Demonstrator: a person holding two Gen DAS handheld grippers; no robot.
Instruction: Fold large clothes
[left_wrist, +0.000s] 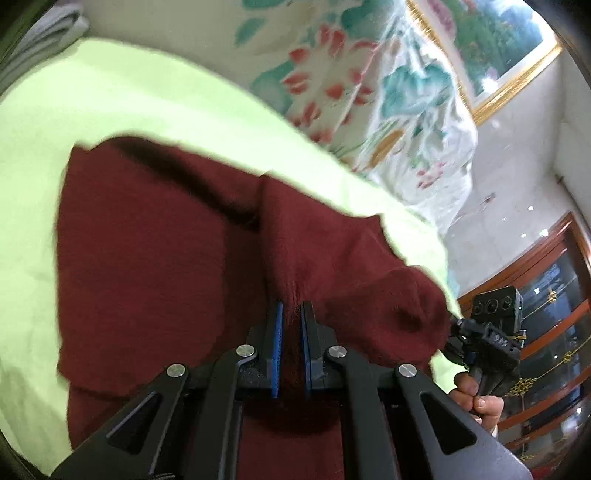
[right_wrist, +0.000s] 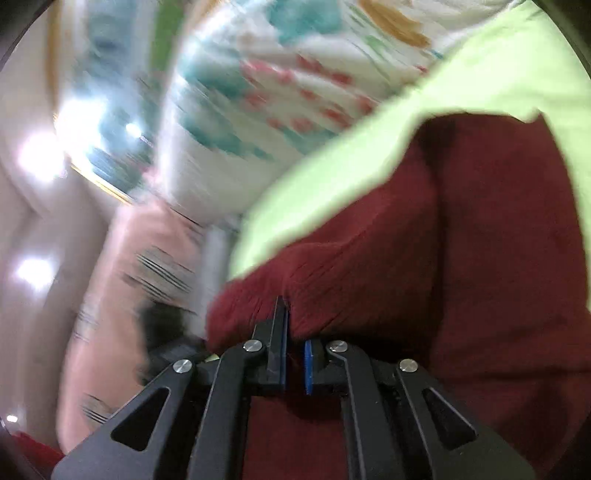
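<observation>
A dark red knit garment (left_wrist: 155, 258) lies partly folded on a light green sheet (left_wrist: 110, 96). My left gripper (left_wrist: 291, 314) is shut on a pinched fold of the dark red garment near its front edge. The right gripper shows in the left wrist view (left_wrist: 480, 332) at the garment's right corner, held by a hand. In the right wrist view my right gripper (right_wrist: 293, 325) is shut on the garment's edge (right_wrist: 443, 240), with cloth bunched over the fingers. The right wrist view is blurred by motion.
A white quilt with red and teal flowers (left_wrist: 369, 92) is piled behind the green sheet. A gold-framed picture (left_wrist: 498, 48) hangs on the wall. A wooden glass-front cabinet (left_wrist: 554, 314) stands at the right. Grey folded cloth (left_wrist: 40, 40) lies at the far left.
</observation>
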